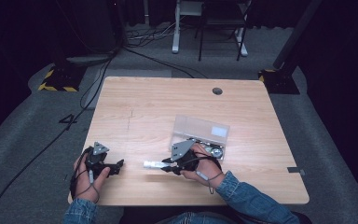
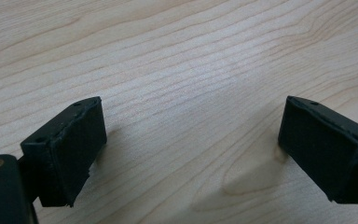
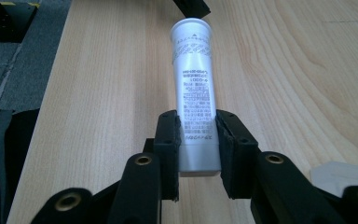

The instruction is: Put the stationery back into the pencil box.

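Observation:
A small white tube [image 3: 193, 79] with printed text lies lengthwise between the jaws of my right gripper [image 3: 197, 140], which is shut on its lower end. In the high view the white tube [image 1: 153, 164] points left from my right gripper [image 1: 168, 167], low over the wooden table [image 1: 158, 102]. My left gripper [image 1: 117, 166] rests near the table's front left, open. In the left gripper view my left gripper [image 2: 191, 149] has its black pads [image 2: 74, 149] wide apart with only bare wood between them.
A clear plastic box [image 1: 200, 133] with its lid up and small items inside sits just behind my right hand. A round cable hole [image 1: 217, 91] is at the table's far edge. Cables and stand bases lie on the grey floor beyond.

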A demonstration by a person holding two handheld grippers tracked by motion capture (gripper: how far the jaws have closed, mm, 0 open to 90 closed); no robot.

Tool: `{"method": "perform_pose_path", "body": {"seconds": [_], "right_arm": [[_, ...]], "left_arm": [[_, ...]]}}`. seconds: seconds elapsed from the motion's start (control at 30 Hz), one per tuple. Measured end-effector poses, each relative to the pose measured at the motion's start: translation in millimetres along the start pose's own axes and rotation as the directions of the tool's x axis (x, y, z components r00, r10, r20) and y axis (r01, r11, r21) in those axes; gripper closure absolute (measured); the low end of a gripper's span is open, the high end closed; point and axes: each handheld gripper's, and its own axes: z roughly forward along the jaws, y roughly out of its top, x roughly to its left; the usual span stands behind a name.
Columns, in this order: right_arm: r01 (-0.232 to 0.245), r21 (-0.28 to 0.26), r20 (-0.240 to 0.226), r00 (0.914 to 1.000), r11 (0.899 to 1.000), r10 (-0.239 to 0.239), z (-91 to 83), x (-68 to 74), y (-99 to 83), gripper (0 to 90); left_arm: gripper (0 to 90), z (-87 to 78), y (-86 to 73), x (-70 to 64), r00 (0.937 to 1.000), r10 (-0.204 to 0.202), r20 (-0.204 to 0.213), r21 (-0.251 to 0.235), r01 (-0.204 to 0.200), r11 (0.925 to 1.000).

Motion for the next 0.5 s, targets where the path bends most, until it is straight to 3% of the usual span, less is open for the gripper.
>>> {"method": "perform_pose_path", "body": {"seconds": [0.5], "right_arm": [[-0.007,-0.015,0.030,0.9995,1.000,0.008,-28.0,-16.4,1.8,71.7]], "left_arm": [[7.7,0.0,0.1,-0.1,1.0000,-0.001,0.000,0.001,0.001,1.0000]]}}
